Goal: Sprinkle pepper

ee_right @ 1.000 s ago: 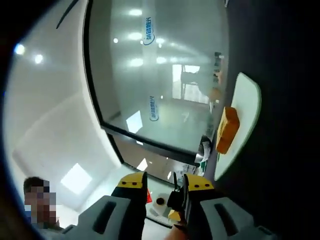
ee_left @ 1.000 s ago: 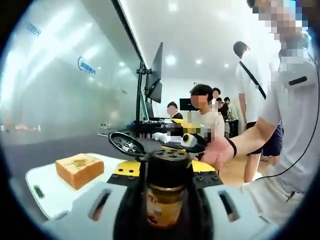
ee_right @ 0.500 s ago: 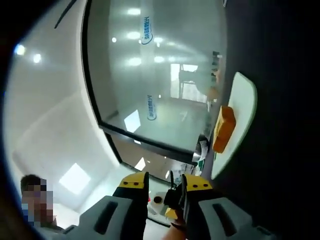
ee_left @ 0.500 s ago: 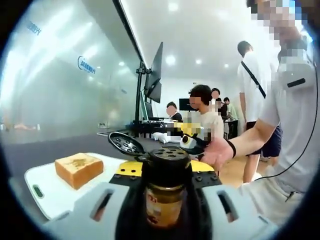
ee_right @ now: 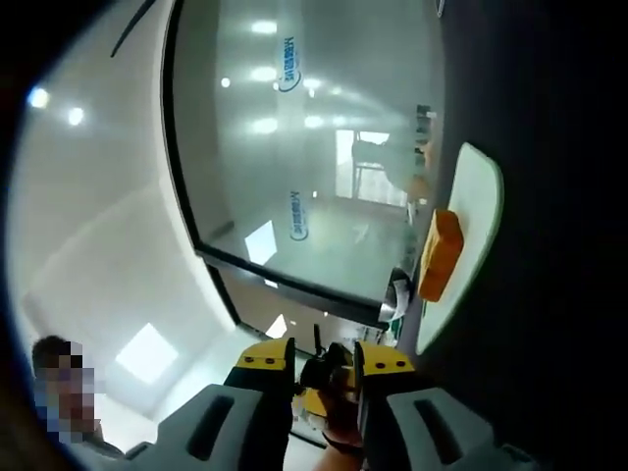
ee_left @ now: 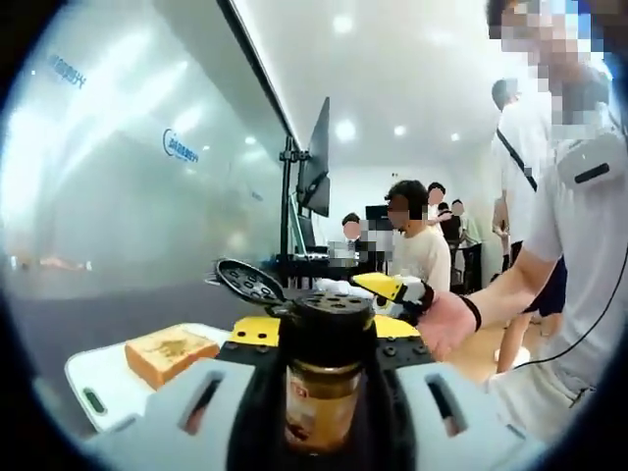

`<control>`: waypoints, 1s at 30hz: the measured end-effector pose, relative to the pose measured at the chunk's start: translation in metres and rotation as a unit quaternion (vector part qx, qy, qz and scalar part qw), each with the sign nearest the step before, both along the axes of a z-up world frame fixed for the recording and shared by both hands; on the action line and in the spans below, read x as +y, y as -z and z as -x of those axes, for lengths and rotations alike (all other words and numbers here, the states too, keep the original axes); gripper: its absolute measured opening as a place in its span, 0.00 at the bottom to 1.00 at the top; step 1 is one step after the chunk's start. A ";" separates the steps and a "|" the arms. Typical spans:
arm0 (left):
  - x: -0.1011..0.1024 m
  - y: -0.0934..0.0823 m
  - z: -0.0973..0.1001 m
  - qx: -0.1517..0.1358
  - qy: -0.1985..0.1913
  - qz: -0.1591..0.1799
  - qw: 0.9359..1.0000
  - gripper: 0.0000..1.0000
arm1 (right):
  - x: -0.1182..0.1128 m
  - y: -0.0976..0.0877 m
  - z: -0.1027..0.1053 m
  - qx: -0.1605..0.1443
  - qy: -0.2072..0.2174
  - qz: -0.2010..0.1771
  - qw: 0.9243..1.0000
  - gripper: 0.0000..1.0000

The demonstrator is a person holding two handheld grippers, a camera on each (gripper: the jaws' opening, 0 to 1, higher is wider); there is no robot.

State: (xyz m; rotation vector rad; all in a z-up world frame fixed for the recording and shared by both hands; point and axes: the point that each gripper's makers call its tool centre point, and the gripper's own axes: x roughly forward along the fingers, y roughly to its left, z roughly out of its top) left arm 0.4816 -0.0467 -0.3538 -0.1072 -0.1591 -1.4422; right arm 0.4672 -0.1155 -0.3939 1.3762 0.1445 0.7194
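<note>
My left gripper (ee_left: 324, 339) is shut on a pepper jar (ee_left: 322, 397), held upright. The jar has a black perforated top (ee_left: 332, 304), and its flip lid (ee_left: 250, 283) stands open to the upper left. A slice of toast (ee_left: 169, 353) lies on a white cutting board (ee_left: 98, 388) at the lower left, beyond the jar. My right gripper (ee_left: 392, 287), yellow-tipped, is held by a hand (ee_left: 446, 324) to the right. In its own rolled view the right gripper (ee_right: 324, 355) is open and holds nothing. Far off through the gap is the left gripper (ee_right: 329, 375). The toast (ee_right: 442, 255) and board (ee_right: 473, 196) lie at the right.
The board rests on a dark table (ee_left: 147, 304) in front of a frosted glass wall (ee_left: 118, 177). A monitor on a stand (ee_left: 316, 167) rises behind the jar. Several people stand or sit at the back right, and the person holding the grippers is close on the right.
The left gripper view has shifted, so the toast and board sit lower and further off. In the right gripper view the distant left gripper has come more squarely between the jaws.
</note>
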 end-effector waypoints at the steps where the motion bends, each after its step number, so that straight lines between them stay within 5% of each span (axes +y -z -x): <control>1: -0.001 -0.007 0.000 -0.003 -0.002 0.007 1.000 0.21 | -0.001 0.003 -0.002 0.017 0.014 0.006 1.000 0.20; 4: -0.006 -0.025 0.004 -0.006 -0.001 0.024 1.000 0.21 | 0.011 -0.005 0.004 0.015 0.018 0.013 1.000 0.21; 6: -0.010 -0.035 0.005 -0.011 -0.002 0.027 1.000 0.21 | 0.019 -0.009 0.007 0.024 0.018 -0.016 0.999 0.22; 10: -0.019 -0.048 0.006 -0.025 -0.006 0.024 0.999 0.21 | 0.020 0.000 0.011 0.076 0.067 -0.040 0.994 0.21; 16: -0.028 -0.067 0.013 -0.039 0.004 0.025 0.999 0.21 | 0.029 -0.011 0.025 0.094 0.070 -0.144 0.983 0.22; 22: -0.040 -0.083 0.016 -0.043 0.008 0.036 0.998 0.21 | 0.038 -0.022 0.024 0.104 0.066 -0.252 0.960 0.22; 25: -0.046 -0.089 0.020 -0.046 0.010 0.041 0.998 0.21 | 0.033 -0.027 0.018 0.108 0.076 -0.323 0.937 0.23; 27: -0.050 -0.091 0.022 -0.054 0.009 0.042 0.998 0.21 | 0.034 -0.033 0.017 0.099 0.079 -0.344 0.930 0.24; 30: -0.056 -0.093 0.026 -0.058 0.014 0.041 0.997 0.21 | 0.041 -0.040 0.019 0.107 0.067 -0.407 0.905 0.26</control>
